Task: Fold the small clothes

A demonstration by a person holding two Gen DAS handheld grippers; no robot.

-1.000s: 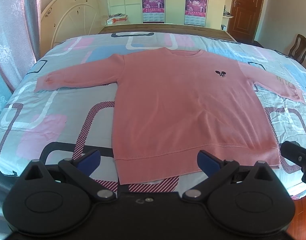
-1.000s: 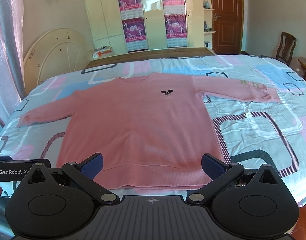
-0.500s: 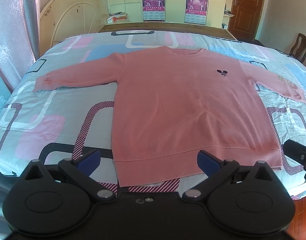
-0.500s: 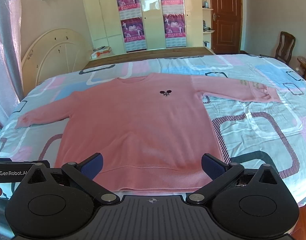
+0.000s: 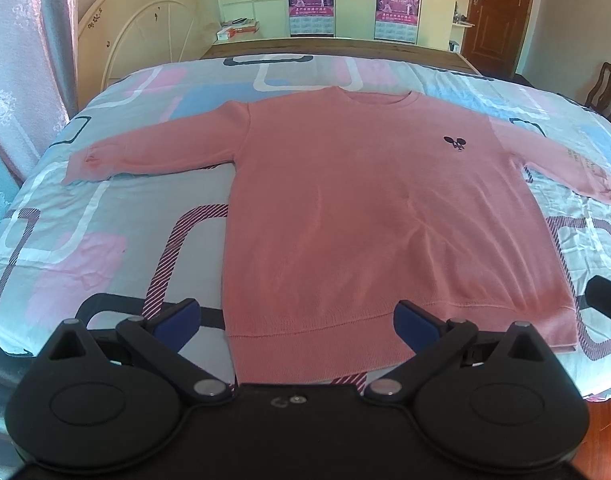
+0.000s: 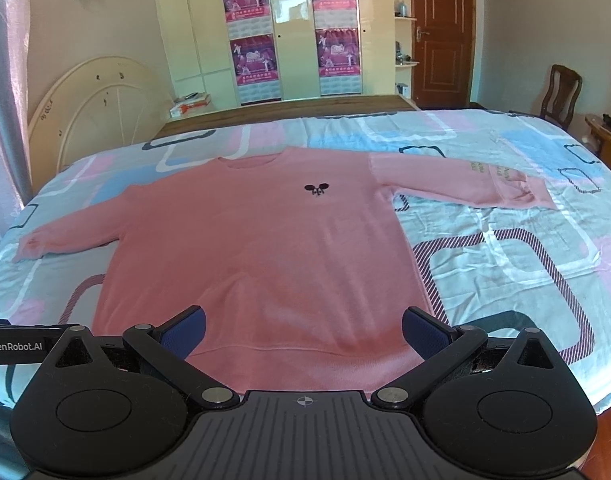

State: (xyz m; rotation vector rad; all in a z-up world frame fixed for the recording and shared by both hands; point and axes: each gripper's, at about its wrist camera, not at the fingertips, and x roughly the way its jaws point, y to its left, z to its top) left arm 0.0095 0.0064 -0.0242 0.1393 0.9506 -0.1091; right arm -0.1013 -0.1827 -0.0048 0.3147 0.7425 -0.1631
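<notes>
- Pink sweatshirt spread flat, front up, on the bed, both sleeves stretched out sideways, neckline toward the far edge, hem toward the near edge.
- Small dark emblem on the chest; pale lettering near the cuff of the sleeve at the right of the right wrist view.
- Left tool spread wide, holding nothing, poised above the hem near the sweatshirt's left-hand lower corner; blue pads apart from the fabric.
- Right tool likewise spread wide and empty, hanging over the middle of the hem; contact with the cloth not discernible.
- Patterned bedspread with pink, blue and striped rounded rectangles beneath the garment.
- Round cream panel leaning by the wall, posters on the wardrobe doors, brown door, wooden chair beyond the bed.
</notes>
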